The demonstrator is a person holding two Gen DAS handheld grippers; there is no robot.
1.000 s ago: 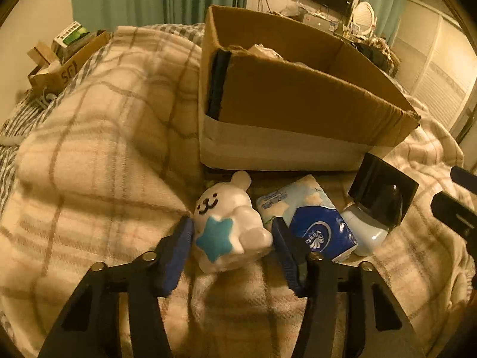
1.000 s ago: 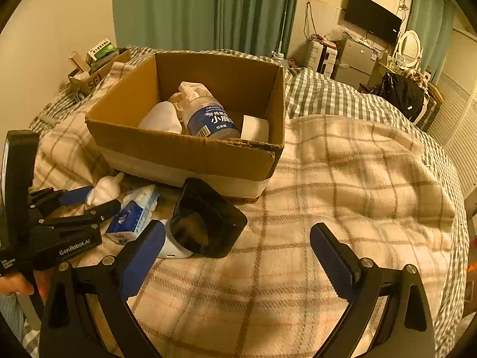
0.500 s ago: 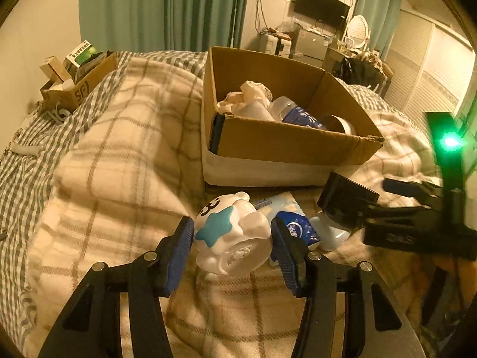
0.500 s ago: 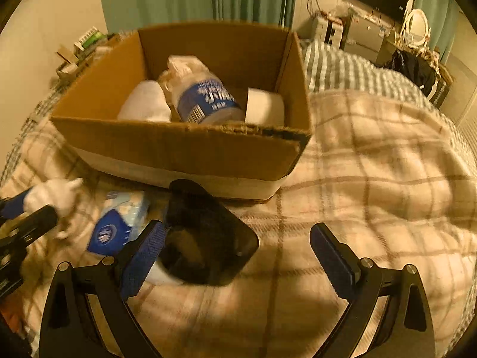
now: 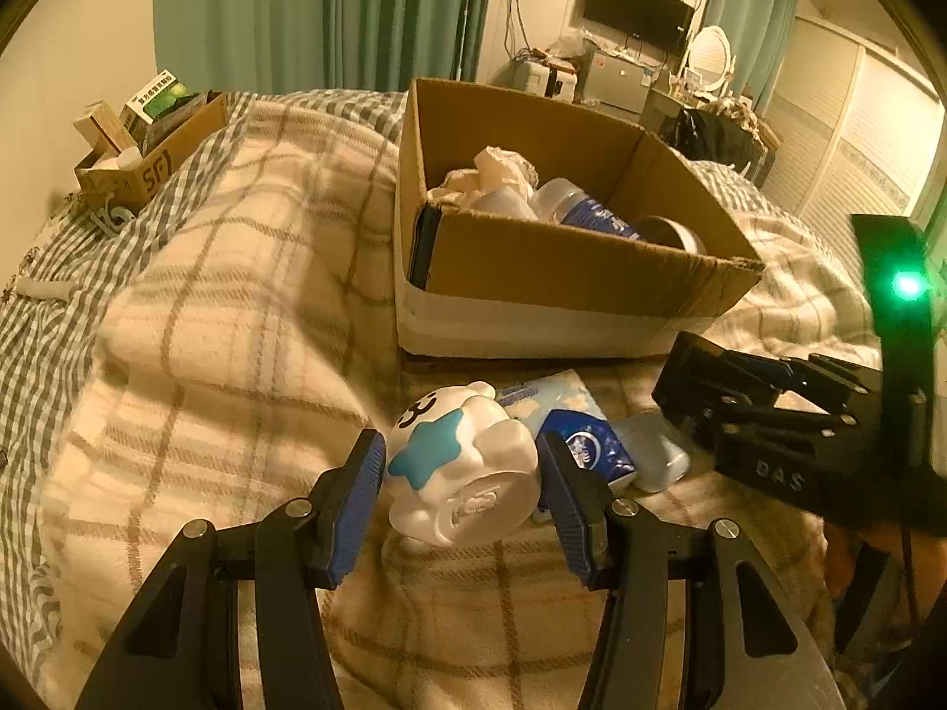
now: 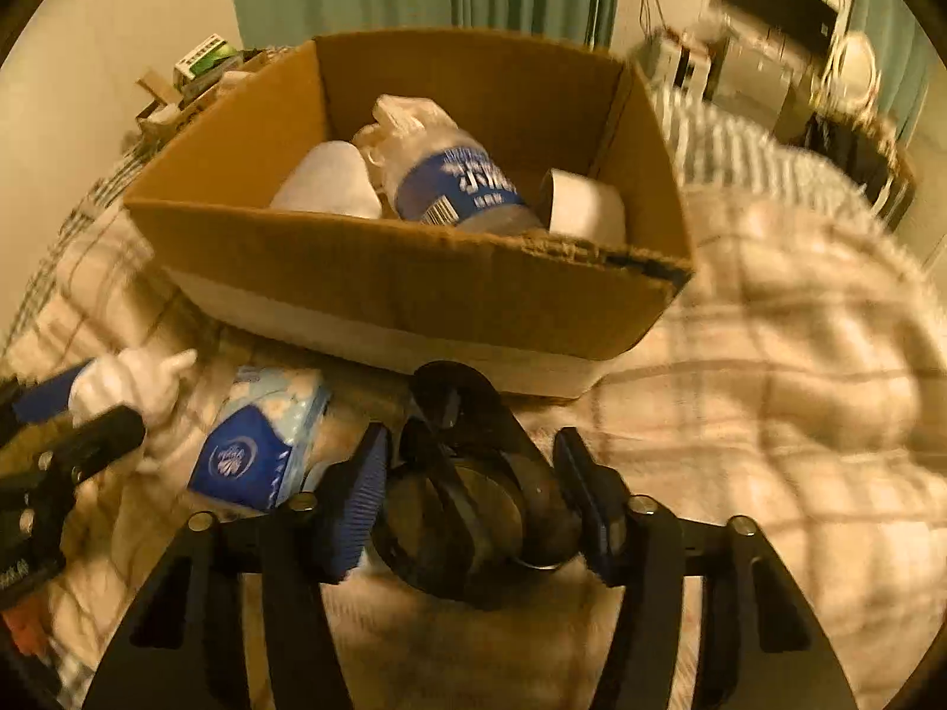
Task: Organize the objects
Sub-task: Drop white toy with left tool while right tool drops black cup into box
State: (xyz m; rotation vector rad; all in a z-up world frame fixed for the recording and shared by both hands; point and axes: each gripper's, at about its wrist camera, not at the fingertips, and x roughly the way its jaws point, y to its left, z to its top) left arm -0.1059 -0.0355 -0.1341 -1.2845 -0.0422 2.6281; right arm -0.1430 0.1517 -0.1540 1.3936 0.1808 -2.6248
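My left gripper (image 5: pixel 458 476) is shut on a white toy figure with a blue star (image 5: pixel 461 467), held tilted just above the plaid blanket. My right gripper (image 6: pixel 473 494) is shut on a black-capped bottle (image 6: pixel 473 503) that lies on the blanket; in the left wrist view that gripper (image 5: pixel 740 390) reaches in from the right. A blue tissue pack (image 6: pixel 260 444) lies between the two; it also shows in the left wrist view (image 5: pixel 583 449). The open cardboard box (image 5: pixel 568 272) stands just behind, holding a water bottle (image 6: pixel 456 183), white items and a tape roll (image 6: pixel 586 207).
The plaid blanket (image 5: pixel 237 296) covers a bed with a raised fold at the left. A small cardboard box with packets (image 5: pixel 148 142) sits at the far left. Furniture, a TV and curtains stand behind the bed.
My left gripper has lifted and tilted the white toy. My right gripper has moved forward and closed around the black-capped bottle, where a second ago it was open and farther back.
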